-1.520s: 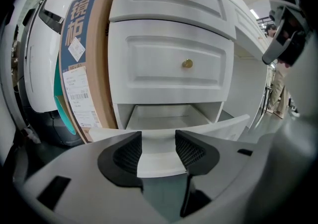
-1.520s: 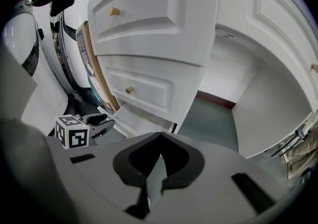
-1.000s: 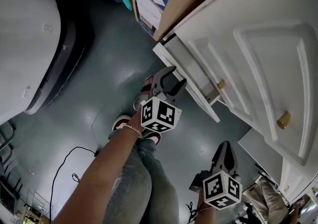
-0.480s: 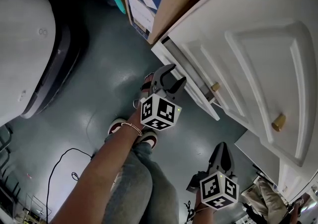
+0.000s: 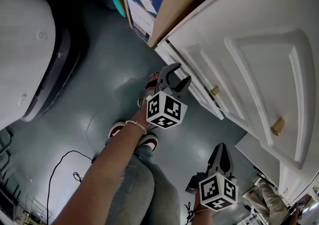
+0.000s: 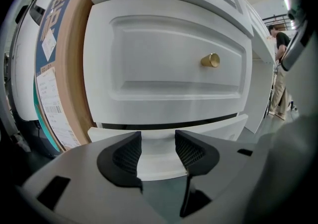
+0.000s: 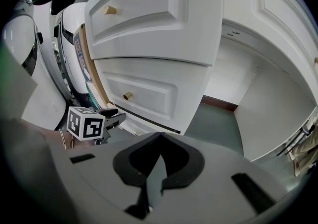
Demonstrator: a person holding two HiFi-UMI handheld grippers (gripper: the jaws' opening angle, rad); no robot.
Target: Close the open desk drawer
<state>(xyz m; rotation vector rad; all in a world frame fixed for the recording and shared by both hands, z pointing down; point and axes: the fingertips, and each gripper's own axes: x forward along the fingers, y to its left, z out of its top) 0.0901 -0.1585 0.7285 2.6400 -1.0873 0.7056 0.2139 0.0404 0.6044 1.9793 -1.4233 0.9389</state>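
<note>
Right gripper point(image 7: 159, 151) nearest, held back, jaws closed on nothing. Left gripper point(image 6: 158, 151): jaws apart, empty, just beside the white ledge point(image 6: 159, 166) under the drawer point(image 6: 164, 69). Drawer sits low in the desk, nearly flush, face outward, long axis horizontal. Likely risk: a push on the ledge, or off-centre from the knob point(image 6: 210, 60), skews it and leaves it ajar.

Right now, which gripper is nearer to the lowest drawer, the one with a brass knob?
Left. The left gripper sits right in front of the drawer, its open jaws at the white ledge below the knob. The right gripper, shut, hangs well back from it.
</note>
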